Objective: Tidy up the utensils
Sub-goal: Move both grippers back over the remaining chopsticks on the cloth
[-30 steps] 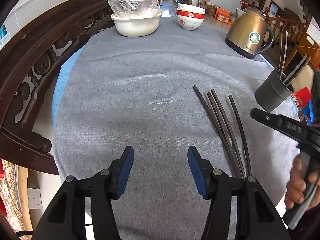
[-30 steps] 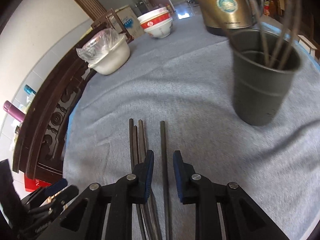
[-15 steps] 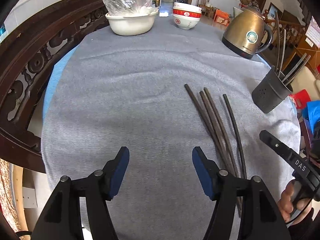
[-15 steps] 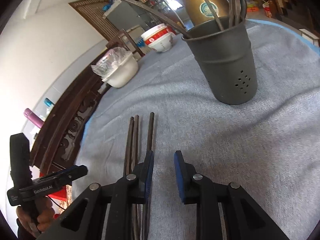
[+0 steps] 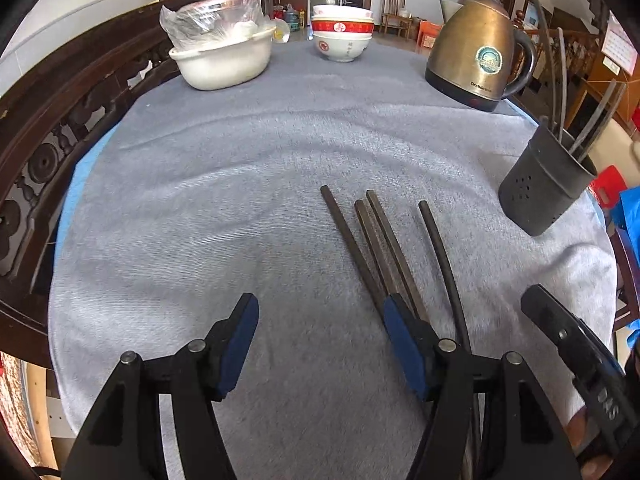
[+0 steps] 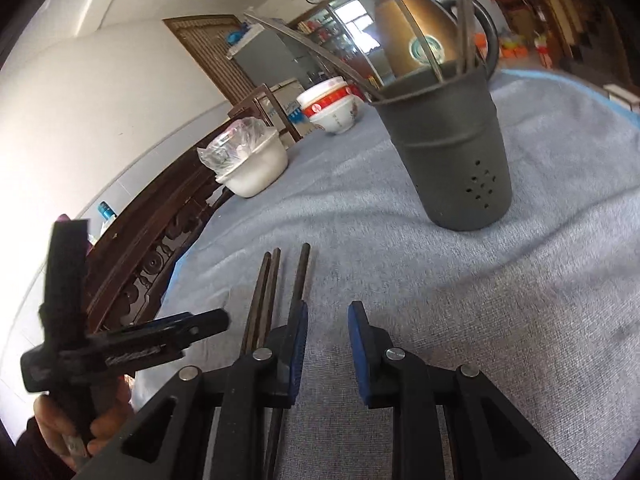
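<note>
On the grey cloth (image 5: 224,208) four chopsticks (image 5: 384,248) lie loose, while several, perhaps four, already stand in the dark holder (image 6: 452,152). Left gripper (image 5: 320,344) gapes wide beside them; right gripper (image 6: 326,344) stands narrowly parted, both empty.

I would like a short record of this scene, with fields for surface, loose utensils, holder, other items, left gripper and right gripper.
surface: table with grey cloth
loose utensils: four dark chopsticks lying flat on the cloth
holder: dark cup, upright, several chopsticks inside
other items: kettle, stacked bowls, white basin with a plastic bag
left gripper: open, empty, just left of the chopsticks
right gripper: open, narrow gap, nothing between the fingers
</note>
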`<state>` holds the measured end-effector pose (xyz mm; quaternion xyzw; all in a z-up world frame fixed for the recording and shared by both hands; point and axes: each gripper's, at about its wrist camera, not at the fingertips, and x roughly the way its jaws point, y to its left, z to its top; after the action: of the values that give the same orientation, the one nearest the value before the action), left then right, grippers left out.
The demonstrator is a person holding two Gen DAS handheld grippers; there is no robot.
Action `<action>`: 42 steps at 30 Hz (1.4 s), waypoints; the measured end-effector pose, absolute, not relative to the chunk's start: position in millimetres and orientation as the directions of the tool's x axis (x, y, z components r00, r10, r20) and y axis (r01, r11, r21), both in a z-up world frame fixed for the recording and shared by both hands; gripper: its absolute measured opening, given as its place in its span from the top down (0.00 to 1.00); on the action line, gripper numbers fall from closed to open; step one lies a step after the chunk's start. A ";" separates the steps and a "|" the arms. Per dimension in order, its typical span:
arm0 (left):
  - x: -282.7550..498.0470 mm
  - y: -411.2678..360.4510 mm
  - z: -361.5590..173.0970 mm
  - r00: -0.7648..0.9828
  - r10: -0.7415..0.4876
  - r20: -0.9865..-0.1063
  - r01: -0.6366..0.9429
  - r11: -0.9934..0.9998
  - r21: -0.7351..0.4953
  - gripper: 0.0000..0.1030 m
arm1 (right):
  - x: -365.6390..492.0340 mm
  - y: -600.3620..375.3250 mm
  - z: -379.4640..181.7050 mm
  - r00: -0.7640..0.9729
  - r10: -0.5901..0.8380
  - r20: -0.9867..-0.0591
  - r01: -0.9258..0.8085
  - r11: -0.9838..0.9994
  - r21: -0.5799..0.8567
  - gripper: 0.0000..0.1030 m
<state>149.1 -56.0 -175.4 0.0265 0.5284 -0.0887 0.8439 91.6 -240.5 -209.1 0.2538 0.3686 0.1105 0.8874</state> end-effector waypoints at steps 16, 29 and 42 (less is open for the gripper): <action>150.3 -53.9 -194.2 0.382 -0.125 -0.916 0.234 0.972 -0.035 0.33 | 96.2 -260.4 -222.7 0.696 0.398 -0.598 0.070 0.791 0.608 0.76; 157.6 -50.7 -178.0 0.381 -0.149 -0.912 0.212 0.975 -0.071 0.33 | 99.3 -260.2 -224.3 0.686 0.401 -0.607 0.071 0.793 0.604 0.76; 159.9 -72.9 -198.7 0.353 -0.131 -0.926 0.250 0.967 -0.042 0.32 | 99.7 -260.3 -224.9 0.683 0.396 -0.613 0.079 0.795 0.601 0.76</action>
<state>159.9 -72.9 -198.7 0.0532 0.5566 -0.1160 0.8209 99.7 -260.3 -224.9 0.3067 0.3871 0.0918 0.8647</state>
